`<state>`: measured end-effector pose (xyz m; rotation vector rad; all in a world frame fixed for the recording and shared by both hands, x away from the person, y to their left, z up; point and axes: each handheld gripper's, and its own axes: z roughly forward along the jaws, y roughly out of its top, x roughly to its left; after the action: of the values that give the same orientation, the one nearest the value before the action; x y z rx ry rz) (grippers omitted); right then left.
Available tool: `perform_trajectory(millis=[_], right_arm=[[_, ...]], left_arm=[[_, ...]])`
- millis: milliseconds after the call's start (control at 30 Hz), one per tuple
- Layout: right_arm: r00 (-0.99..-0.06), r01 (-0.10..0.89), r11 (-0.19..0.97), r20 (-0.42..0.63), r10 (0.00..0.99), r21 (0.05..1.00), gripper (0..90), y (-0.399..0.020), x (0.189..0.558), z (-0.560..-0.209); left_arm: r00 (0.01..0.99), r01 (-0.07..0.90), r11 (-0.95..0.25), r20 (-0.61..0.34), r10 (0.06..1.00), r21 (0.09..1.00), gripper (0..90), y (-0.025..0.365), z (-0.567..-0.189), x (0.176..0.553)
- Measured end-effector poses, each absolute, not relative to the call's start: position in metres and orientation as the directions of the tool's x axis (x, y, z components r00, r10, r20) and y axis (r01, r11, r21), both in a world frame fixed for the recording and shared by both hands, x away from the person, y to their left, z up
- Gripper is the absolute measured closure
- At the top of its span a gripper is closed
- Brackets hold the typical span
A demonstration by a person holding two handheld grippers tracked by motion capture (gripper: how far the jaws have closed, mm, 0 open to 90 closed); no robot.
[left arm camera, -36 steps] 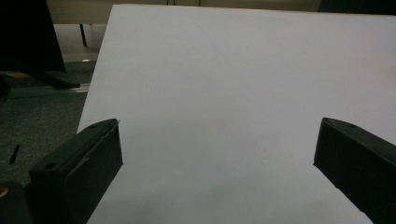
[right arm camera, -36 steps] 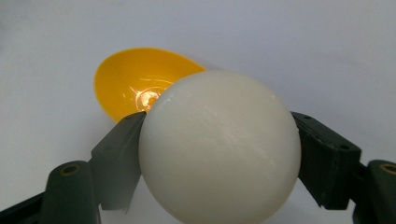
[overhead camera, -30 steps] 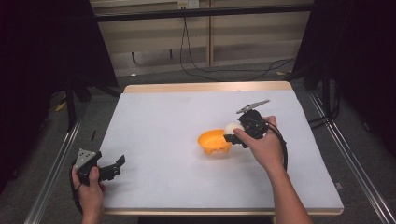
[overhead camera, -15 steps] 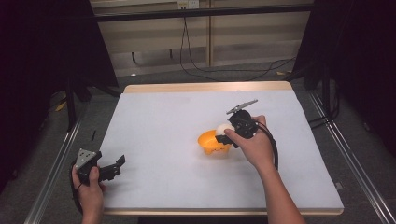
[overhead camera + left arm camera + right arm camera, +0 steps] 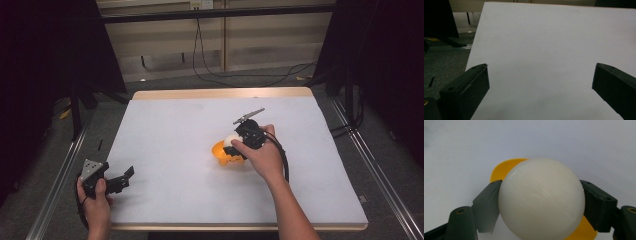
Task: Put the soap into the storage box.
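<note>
Centrally, the right gripper (image 5: pixel 541 207) is clamping a white ball (image 5: pixel 541 198) over the orange bowl (image 5: pixel 222 151); the left gripper (image 5: pixel 540 85), jaws apart, is idling at the table (image 5: pixel 170 125)'s near-left edge, open surface between.

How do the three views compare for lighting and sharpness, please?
High view: the table is evenly lit and fairly sharp, the surroundings dark. Left gripper view: dim, the left gripper dark and soft-edged over the table. Right gripper view: the white ball held by the right gripper is bright with a soft sheen; the orange bowl behind is slightly blurred.
</note>
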<state>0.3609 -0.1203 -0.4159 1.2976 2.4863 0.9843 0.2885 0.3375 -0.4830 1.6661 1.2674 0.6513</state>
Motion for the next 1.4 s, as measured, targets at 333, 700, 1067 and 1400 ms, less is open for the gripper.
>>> perform_trajectory(millis=[333,700,1067,1400], right_arm=[[-0.601,0.682,0.416,0.137,0.787,0.602,23.9,-0.115,0.364,-0.423],[-0.606,0.692,0.439,0.132,0.784,0.573,23.5,-0.113,0.366,-0.43],[-0.579,0.675,0.362,0.157,0.8,0.642,23.2,-0.128,0.362,-0.419],[-0.554,0.657,0.328,0.14,0.821,0.679,9.9,-0.155,0.35,-0.42]], left_arm=[[0.331,0.454,-0.053,-0.114,0.937,0.889,0.9,0.338,-0.483,0.289],[0.328,0.455,-0.05,-0.116,0.937,0.889,0.9,0.338,-0.483,0.289],[0.332,0.456,-0.05,-0.117,0.936,0.889,0.8,0.338,-0.483,0.289],[0.328,0.456,-0.05,-0.115,0.938,0.889,0.8,0.338,-0.483,0.289]])
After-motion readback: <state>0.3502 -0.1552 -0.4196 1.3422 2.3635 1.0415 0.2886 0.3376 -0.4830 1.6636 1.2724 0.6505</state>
